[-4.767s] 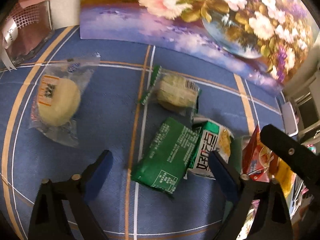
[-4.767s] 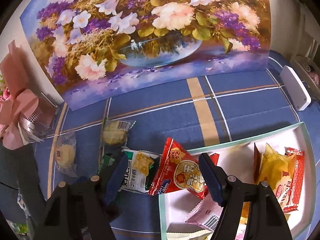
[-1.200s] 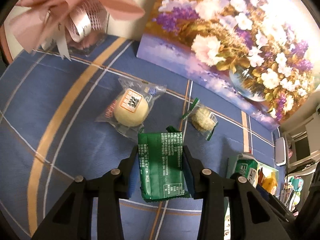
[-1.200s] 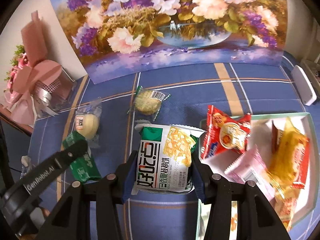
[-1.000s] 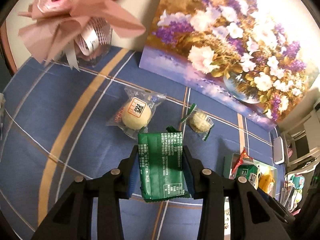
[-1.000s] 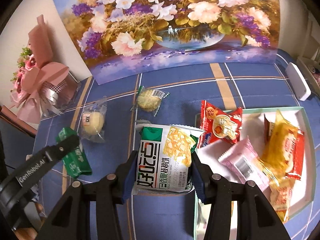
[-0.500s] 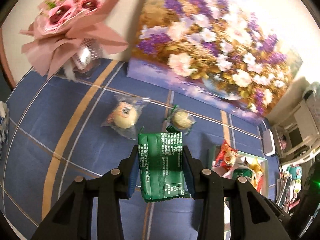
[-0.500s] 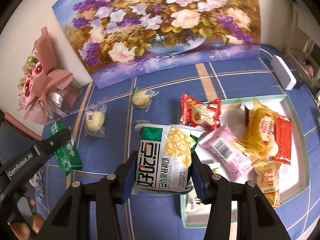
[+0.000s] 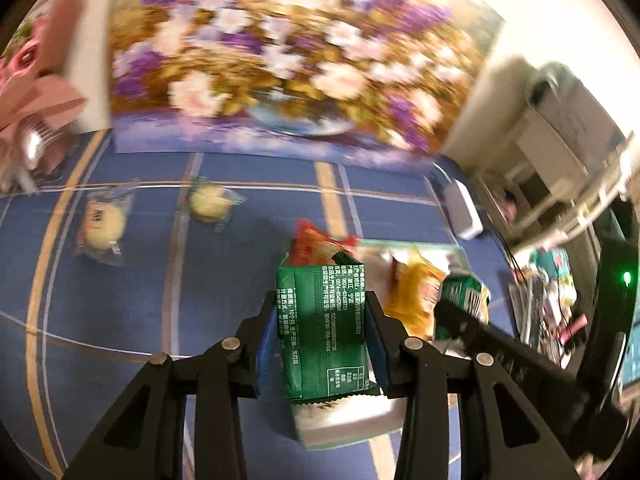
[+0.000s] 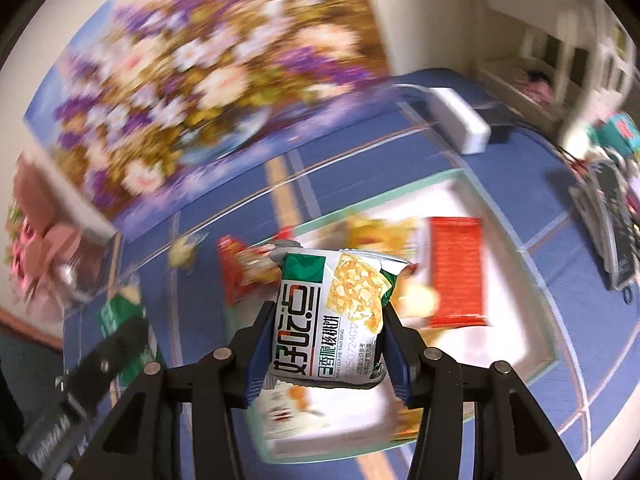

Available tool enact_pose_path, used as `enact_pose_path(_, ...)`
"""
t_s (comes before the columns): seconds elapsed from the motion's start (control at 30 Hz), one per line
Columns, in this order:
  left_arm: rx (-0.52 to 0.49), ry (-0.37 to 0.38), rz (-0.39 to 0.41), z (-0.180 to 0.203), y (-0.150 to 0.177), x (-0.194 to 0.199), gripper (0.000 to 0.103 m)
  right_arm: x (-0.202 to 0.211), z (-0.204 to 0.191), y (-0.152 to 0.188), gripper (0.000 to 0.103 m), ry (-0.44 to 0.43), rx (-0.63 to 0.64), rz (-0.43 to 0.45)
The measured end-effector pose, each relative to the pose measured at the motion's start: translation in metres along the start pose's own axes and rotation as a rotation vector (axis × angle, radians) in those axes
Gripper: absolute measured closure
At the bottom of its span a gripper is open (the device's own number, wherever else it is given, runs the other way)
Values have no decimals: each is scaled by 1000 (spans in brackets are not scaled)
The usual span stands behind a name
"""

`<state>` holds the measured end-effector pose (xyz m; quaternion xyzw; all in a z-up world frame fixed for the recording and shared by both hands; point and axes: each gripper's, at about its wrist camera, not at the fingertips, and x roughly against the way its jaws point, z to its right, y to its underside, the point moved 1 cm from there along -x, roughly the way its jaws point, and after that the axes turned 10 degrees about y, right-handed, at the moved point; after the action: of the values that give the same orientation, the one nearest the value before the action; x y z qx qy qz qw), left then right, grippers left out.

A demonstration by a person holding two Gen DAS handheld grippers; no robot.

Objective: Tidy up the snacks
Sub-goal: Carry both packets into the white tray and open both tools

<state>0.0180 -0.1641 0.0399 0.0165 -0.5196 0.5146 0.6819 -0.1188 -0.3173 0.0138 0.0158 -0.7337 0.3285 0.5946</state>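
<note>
My left gripper (image 9: 322, 344) is shut on a green snack packet (image 9: 324, 328), held above the near left corner of the white tray (image 9: 344, 428). In the right wrist view my right gripper (image 10: 326, 356) is shut on a white and green biscuit bag (image 10: 332, 316) over the tray (image 10: 536, 344). The tray holds a red wrapper (image 10: 456, 272), a yellow pack (image 9: 414, 296) and other snacks, blurred. Two round buns in clear wrap, one (image 9: 100, 226) further left than the other (image 9: 210, 202), lie on the blue cloth to the left. The right gripper with its bag (image 9: 466, 300) shows at the right of the left view.
A flower painting (image 9: 280, 64) stands along the back of the table. A pink bouquet (image 9: 36, 96) sits at the far left. A white box (image 10: 460, 120) lies behind the tray. Cluttered items and shelving (image 9: 560, 152) stand off the right edge.
Both grippers have swung right with their packets, from over the blue cloth to over the tray. The buns now lie further left in view. Grips are unchanged.
</note>
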Motion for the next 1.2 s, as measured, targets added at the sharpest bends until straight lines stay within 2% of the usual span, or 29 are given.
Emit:
enact_pose_path(0.2, -65, 9, -66, 29, 13, -25, 62, -7, 53, -10, 51, 76, -82, -15)
enact_pose_path(0.4, -99, -18, -122, 42, 28, -47, 62, -24, 76, -8, 51, 125, -106, -64)
enact_pose_path(0.77, -123, -62, -234, 43, 51, -88, 61, -54, 75, 6, 51, 175, -49, -157)
enact_pose_path(1.2, -67, -46, -295, 33, 66, -107, 61, -66, 76, 13, 50, 190, -20, -207)
